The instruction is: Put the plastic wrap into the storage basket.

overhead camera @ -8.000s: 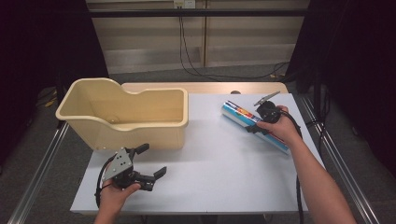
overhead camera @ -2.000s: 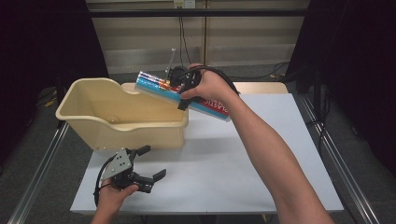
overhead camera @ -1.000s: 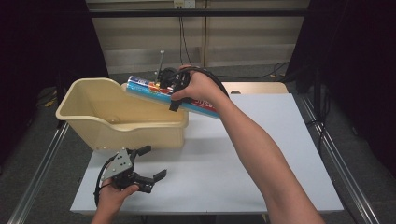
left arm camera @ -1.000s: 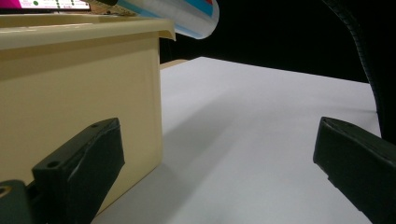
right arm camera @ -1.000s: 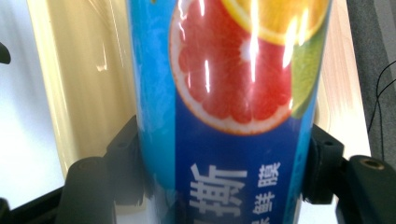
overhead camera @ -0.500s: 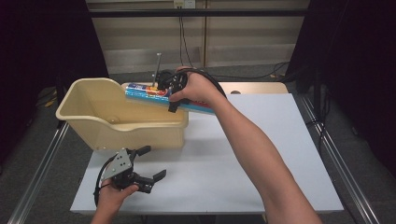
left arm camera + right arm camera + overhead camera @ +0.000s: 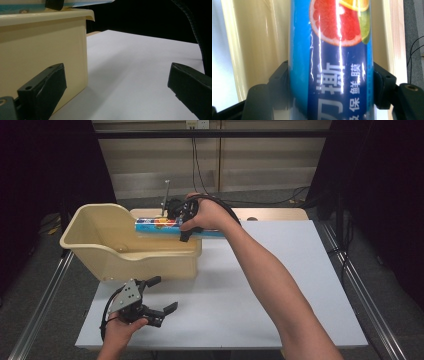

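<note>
While right gripper (image 7: 181,220) jaws clamp blue box (image 7: 332,70) over tub (image 7: 100,255), left gripper (image 7: 150,302) jaws gape empty.

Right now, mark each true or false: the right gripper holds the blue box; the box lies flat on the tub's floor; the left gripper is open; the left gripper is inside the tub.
1. The right gripper holds the blue box: true.
2. The box lies flat on the tub's floor: false; it is held up at the rim, over the tub.
3. The left gripper is open: true.
4. The left gripper is inside the tub: false; it is over the table, in front of the tub.
</note>
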